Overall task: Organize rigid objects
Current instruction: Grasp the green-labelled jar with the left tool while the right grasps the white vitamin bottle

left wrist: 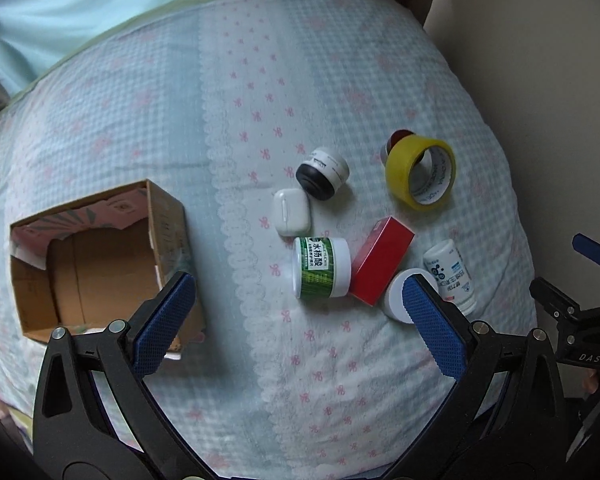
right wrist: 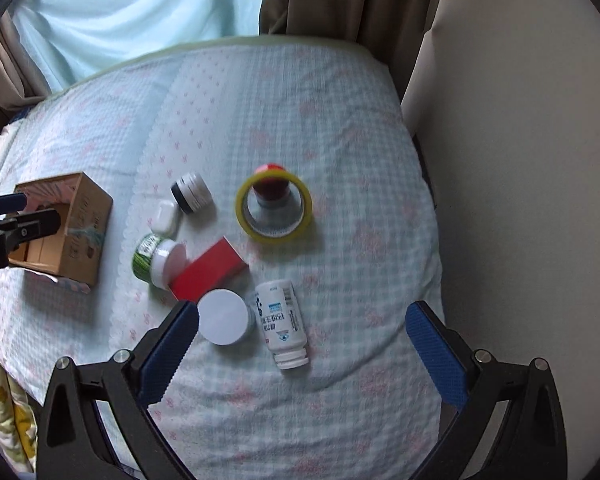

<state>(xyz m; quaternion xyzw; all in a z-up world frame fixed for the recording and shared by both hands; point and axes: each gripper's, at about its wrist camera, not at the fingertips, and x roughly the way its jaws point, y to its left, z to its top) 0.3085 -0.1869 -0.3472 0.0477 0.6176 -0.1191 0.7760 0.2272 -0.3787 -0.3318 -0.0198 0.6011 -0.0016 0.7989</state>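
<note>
The white pill bottle [right wrist: 282, 322] lies on the bed just ahead of the right gripper [right wrist: 302, 344], cap toward it. Its jaws stand wide apart, as do the left gripper [left wrist: 300, 320] jaws, farther off by the cardboard box [left wrist: 96, 256].

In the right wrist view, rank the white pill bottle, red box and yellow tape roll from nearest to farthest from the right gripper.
1. White pill bottle, lying just ahead of the open right gripper.
2. Red box, farther, left of centre.
3. Yellow tape roll, farthest, straight ahead.

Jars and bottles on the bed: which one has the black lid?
The small white jar lying on its side beside the earbud case. The green-label jar and the pill bottle have white caps.
</note>
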